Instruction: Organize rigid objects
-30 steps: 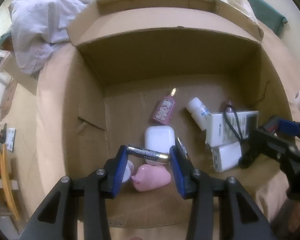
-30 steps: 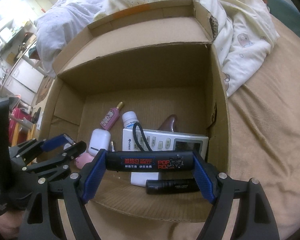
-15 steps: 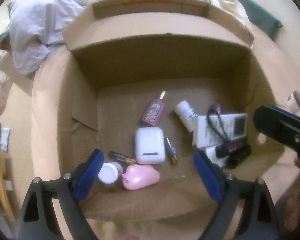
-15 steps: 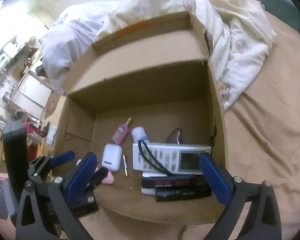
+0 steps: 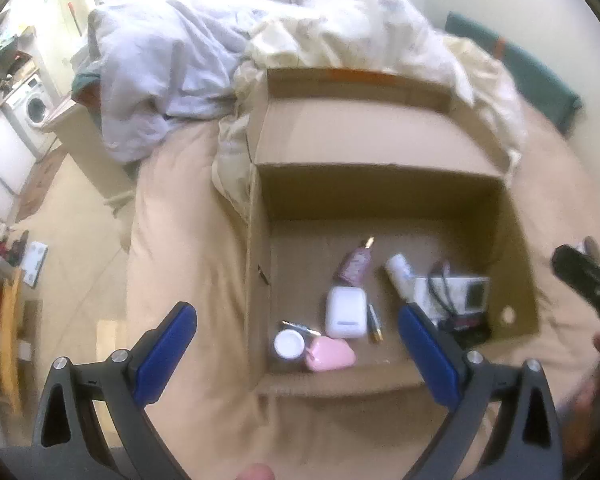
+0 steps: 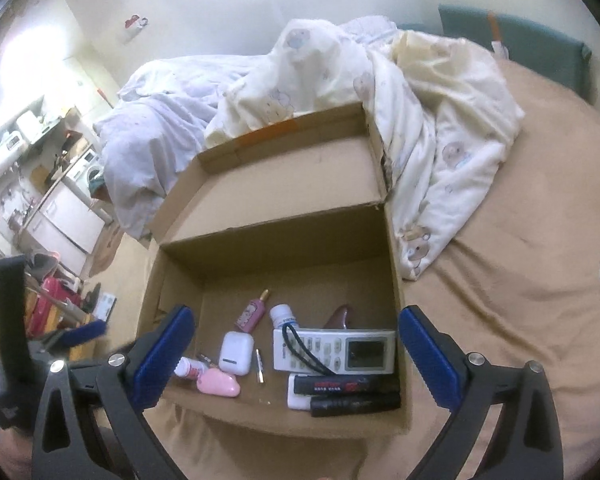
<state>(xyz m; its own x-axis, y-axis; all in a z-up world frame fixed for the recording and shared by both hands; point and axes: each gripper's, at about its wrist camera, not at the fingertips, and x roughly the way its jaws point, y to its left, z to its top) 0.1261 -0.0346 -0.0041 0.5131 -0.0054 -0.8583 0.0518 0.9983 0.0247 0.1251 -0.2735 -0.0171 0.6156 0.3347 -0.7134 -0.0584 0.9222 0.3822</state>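
An open cardboard box [image 5: 380, 196] [image 6: 276, 240] sits on a tan bed. Inside lie a white earbud case [image 5: 345, 312] [image 6: 236, 352], a pink case [image 5: 331, 354] [image 6: 219, 385], a pink spray bottle [image 5: 356, 266] [image 6: 254, 314], a white pill bottle [image 5: 398, 270] [image 6: 282, 315], a remote [image 6: 334, 350] [image 5: 466, 290], two batteries [image 5: 374, 324] [image 5: 300, 326], a black-and-red tube [image 6: 342, 385] and a black cylinder [image 6: 354, 404]. My left gripper [image 5: 296, 340] and right gripper [image 6: 296, 344] are open, empty, held above the box's near edge.
Crumpled white and cream bedding [image 6: 420, 120] lies behind and right of the box. A green headboard [image 6: 532, 48] is at the far right. The bed's left edge drops to the floor [image 5: 72, 240], with a washing machine [image 5: 32, 108] and a wooden chair [image 5: 0, 320].
The left gripper let go of a battery and the right gripper let go of the black-and-red tube; both now lie in the box. Both grippers opened wide and drew back and up.
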